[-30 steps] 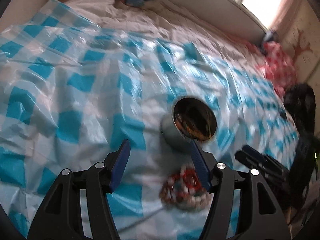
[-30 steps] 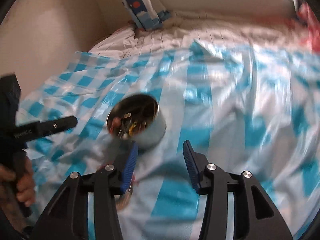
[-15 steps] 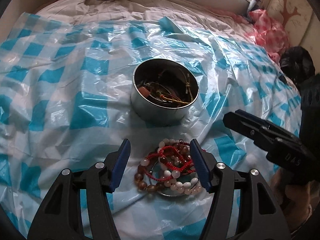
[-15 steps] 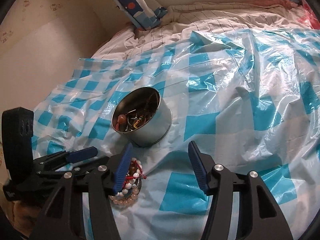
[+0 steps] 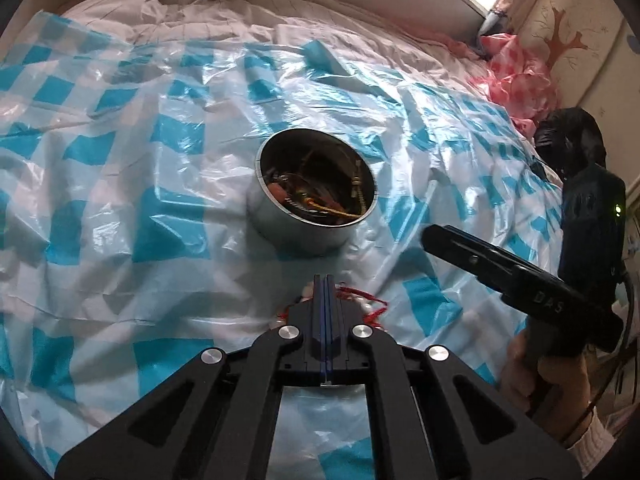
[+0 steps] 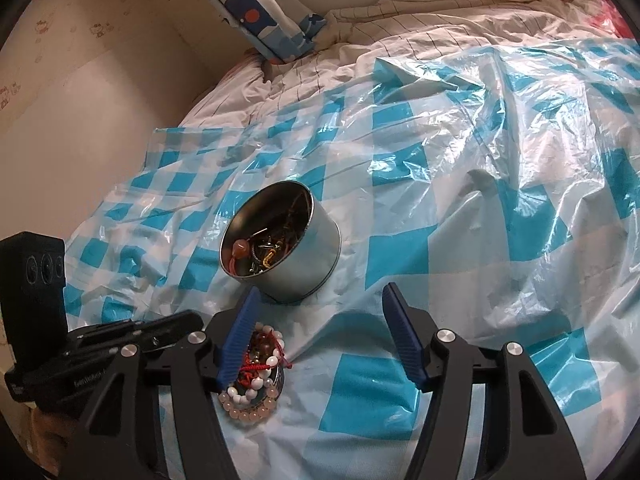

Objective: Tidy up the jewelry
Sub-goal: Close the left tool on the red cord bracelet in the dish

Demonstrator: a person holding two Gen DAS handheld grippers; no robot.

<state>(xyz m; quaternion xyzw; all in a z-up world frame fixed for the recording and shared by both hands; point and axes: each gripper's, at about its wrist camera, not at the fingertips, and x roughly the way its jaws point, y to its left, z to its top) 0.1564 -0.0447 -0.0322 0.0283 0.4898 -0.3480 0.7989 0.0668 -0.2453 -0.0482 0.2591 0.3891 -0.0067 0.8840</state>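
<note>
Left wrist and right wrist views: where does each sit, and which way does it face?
Left wrist: on the left claw, shut over the bead bracelets, facing the tin; right claw and its hand show.
Right wrist: on the open right claw, facing the tin; left claw at lower left.
Shared: tin, bracelets, checked plastic sheet.

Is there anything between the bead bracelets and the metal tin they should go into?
Nothing visible. Only bare checked plastic sheet lies between the bead bracelets and the open metal tin. The left tool is closed at the bracelets; the right tool hangs open nearby.
</note>
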